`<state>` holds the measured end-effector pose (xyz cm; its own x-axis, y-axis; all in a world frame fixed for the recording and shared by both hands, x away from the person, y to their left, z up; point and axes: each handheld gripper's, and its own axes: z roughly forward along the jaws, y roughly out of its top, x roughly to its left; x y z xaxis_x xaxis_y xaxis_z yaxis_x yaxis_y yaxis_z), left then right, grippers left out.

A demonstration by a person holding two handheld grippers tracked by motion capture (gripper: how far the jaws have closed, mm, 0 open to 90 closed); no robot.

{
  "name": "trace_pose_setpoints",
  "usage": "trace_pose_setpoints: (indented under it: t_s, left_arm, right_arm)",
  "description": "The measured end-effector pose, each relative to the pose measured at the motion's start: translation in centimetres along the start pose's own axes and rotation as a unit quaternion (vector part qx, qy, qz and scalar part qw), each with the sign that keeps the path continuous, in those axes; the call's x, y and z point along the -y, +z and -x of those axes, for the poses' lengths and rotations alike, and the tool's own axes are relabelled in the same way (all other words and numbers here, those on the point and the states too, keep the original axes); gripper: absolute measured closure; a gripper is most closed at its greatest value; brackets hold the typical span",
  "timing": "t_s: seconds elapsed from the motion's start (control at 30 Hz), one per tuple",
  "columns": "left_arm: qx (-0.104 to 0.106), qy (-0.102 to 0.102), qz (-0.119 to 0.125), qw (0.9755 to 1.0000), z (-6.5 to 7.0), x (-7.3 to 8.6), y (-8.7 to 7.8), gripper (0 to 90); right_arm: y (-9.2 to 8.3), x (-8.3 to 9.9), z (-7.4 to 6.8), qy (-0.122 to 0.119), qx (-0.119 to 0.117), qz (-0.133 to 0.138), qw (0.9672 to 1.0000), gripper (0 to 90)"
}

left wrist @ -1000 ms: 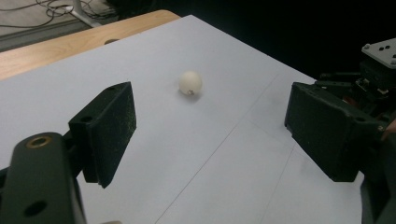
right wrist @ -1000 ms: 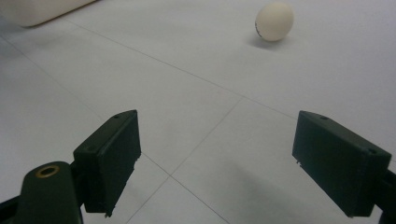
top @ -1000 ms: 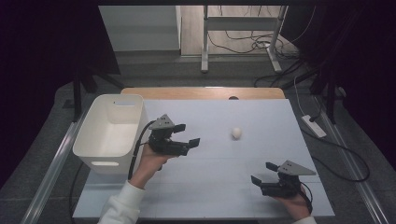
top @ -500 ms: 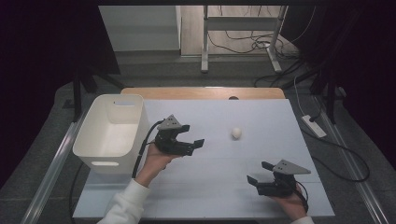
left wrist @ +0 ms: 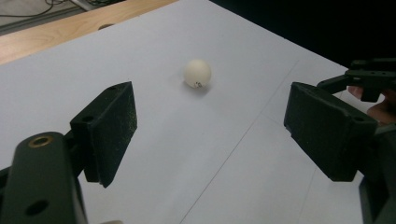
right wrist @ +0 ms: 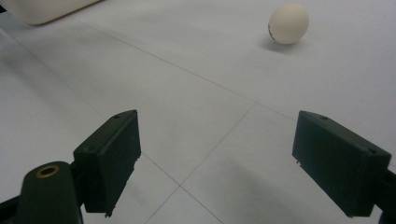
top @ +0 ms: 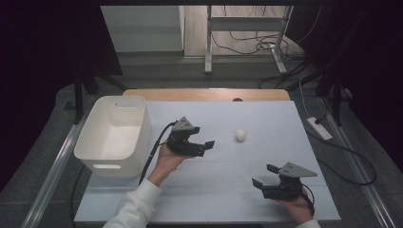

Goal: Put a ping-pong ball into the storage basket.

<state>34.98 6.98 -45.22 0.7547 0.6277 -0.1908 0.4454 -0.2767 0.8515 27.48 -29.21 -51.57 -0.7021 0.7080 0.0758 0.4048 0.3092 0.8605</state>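
White table [top: 190,190]: ball [top: 240,135] ahead of left tool [top: 207,145], near, untouched; tool spread wide, empty.

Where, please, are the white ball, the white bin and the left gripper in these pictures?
white ball [top: 241,135], high view, middle of the ball.
white bin [top: 98,167], high view, near wall by the handle slot.
left gripper [top: 203,147], high view, midway between its fingertips.

Mark on the white ball [left wrist: 197,73] too small to read. Bin [right wrist: 42,10] cut off at the top edge.
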Motion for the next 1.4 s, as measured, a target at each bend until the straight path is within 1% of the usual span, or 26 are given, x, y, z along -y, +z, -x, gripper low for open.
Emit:
trace_pose_setpoints:
  t_s: [0.07,0.2,0.3,0.4,0.53,0.63,0.87,1.13,1.4]
  left_arm:
    - [0.0,0.003,-0.005,1.0,0.1,0.0,0.5,18.3]
    - [-0.003,0.007,-0.014,0.9999,0.1,0.0,1.1,18.2]
    - [-0.007,0.006,-0.019,0.9998,0.1,-0.1,1.3,18.1]
    - [-0.01,0.013,-0.022,0.9996,0.2,-0.2,1.5,18.0]
    - [-0.008,0.014,-0.023,0.9996,0.4,-0.2,1.8,18.0]
    - [-0.007,0.019,-0.027,0.9994,0.6,-0.2,2.3,18.0]
    - [-0.007,0.021,-0.03,0.9993,0.5,-0.4,3.0,18.0]
    - [-0.007,0.017,-0.037,0.9992,0.6,-0.2,3.9,18.0]
    - [-0.003,0.018,-0.038,0.9991,0.5,-0.4,4.4,18.0]
  right_arm:
    - [0.0,0.0,0.0,-0.001,-0.001,0.002,1.0,15.4]
    - [0.0,-0.1,0.1,0.0,-0.001,0.003,1.0,15.4]
    - [0.0,-0.2,0.0,-0.001,-0.003,0.004,1.0,15.4]
    - [-0.1,-0.2,-0.1,-0.003,-0.003,0.005,1.0,15.4]
    - [-0.1,-0.2,-0.2,-0.006,-0.005,0.005,1.0,15.4]
    - [0.0,-0.2,-0.2,-0.005,-0.006,0.005,1.0,15.4]
    - [0.0,-0.2,-0.2,-0.006,-0.007,0.005,0.9999,15.5]
    - [0.0,-0.3,-0.2,-0.007,-0.008,0.006,0.9999,15.6]
    - [-0.1,-0.3,-0.2,-0.007,-0.005,0.007,0.9999,15.7]
